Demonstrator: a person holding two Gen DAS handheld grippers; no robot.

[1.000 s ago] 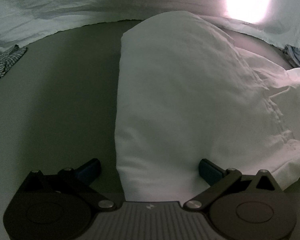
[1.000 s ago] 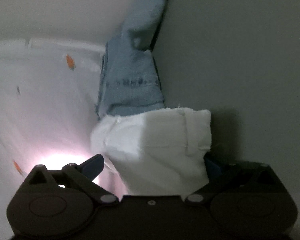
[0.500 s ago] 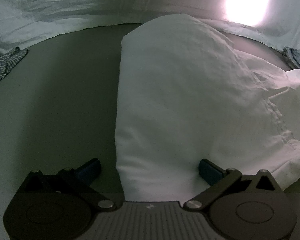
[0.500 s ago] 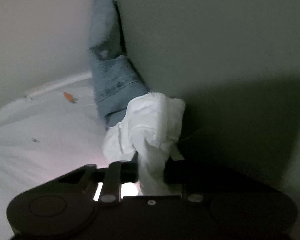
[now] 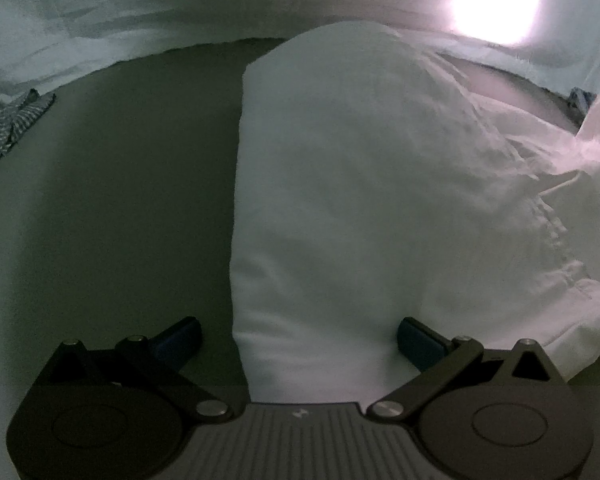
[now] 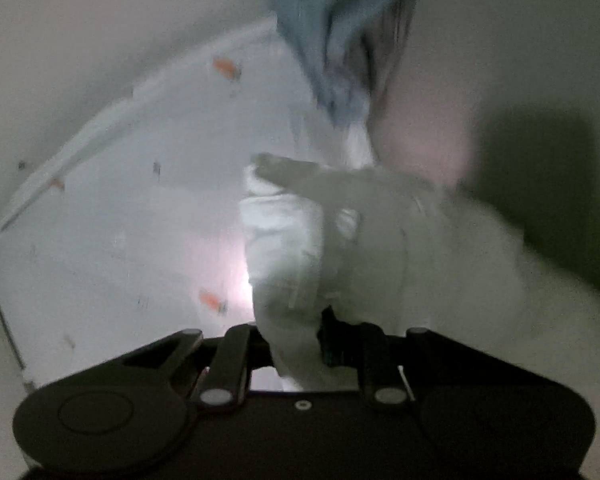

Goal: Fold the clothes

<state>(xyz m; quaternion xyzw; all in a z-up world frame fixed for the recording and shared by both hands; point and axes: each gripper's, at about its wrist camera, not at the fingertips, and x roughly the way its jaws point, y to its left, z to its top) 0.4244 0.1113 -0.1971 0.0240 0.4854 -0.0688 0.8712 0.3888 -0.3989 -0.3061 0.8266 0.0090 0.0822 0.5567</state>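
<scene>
A white garment (image 5: pixel 360 180) lies folded lengthwise on the grey surface (image 5: pixel 120 200), with its right side rumpled. My left gripper (image 5: pixel 296 326) stands open over the garment's near end; one finger (image 5: pixel 180 334) rests above bare surface, the other (image 5: pixel 416 334) against the cloth. In the blurred right wrist view my right gripper (image 6: pixel 296 340) has a bunched end of the white garment (image 6: pixel 292 248) between its jaws, which are closing on it. That end hangs lifted in front of the camera.
A blue denim garment (image 6: pixel 340 40) lies beyond the held cloth. A pale sheet with small carrot prints (image 5: pixel 140 8) runs along the far edge. A checked cloth (image 5: pixel 12 124) sits at the far left. A bright glare marks the upper right.
My right gripper went from open around the white cloth to clamped on it, then lifted and swung it with a roll. The garment's right edge rose in the left view. The left gripper stayed put.
</scene>
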